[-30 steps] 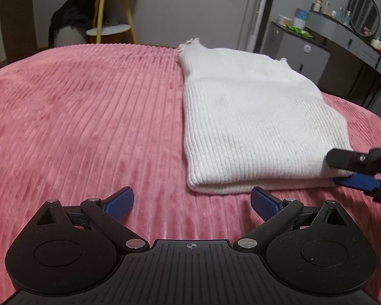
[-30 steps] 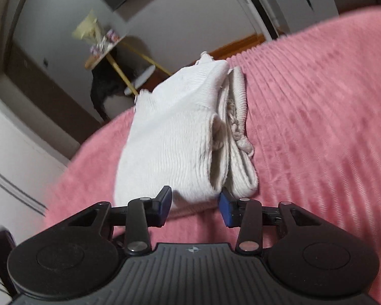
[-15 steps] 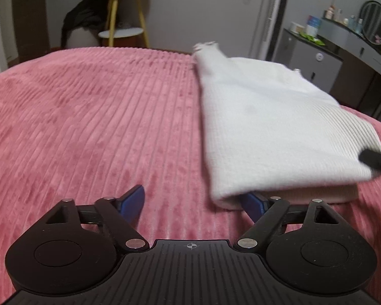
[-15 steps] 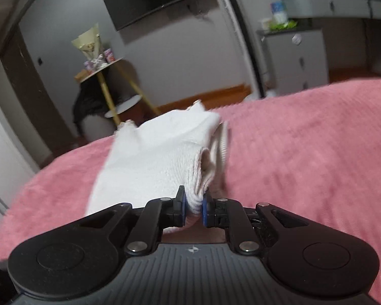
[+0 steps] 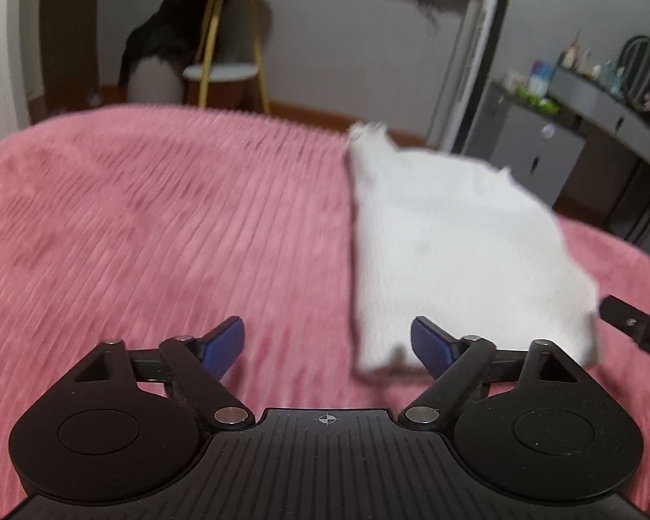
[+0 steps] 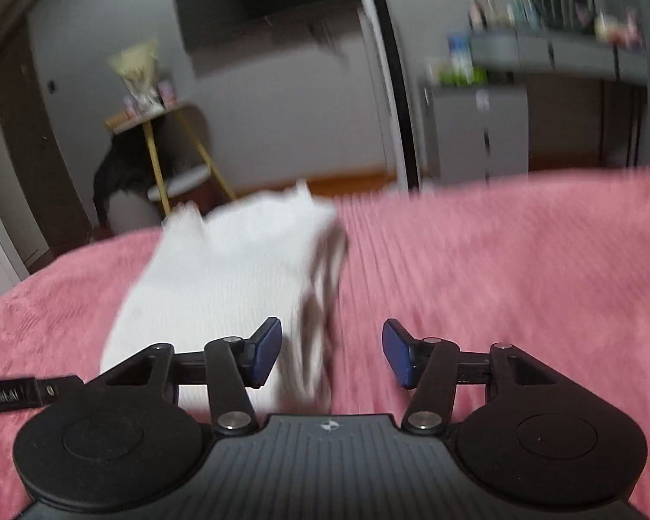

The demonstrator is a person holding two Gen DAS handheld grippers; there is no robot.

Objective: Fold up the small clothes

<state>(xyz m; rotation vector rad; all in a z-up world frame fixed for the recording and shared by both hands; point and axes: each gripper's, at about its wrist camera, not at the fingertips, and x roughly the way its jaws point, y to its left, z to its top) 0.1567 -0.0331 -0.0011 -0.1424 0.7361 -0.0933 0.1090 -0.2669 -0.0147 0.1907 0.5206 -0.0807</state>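
A bed (image 5: 151, 225) covered in a pink ribbed blanket fills both wrist views, with a folded white knit garment (image 5: 455, 251) lying flat on it. Both pictures are blurred by motion.

In the left wrist view the garment lies ahead and to the right of the left gripper (image 5: 327, 346). Its near corner reaches down beside the right-hand blue pad; whether the pad touches it cannot be told through the blur. The left gripper's jaws stand wide and are opening, with only pink blanket in the gap between them and nothing held. At the right edge, a black finger of the right gripper (image 5: 632, 333) shows just beside the garment's near right corner.

In the right wrist view the garment (image 6: 229, 277) lies ahead and to the left, its layered folded edge running down between the pads close to the left-hand one. The right gripper (image 6: 331, 355) is about half spread, its jaws opening, and its pads do not press on the cloth.
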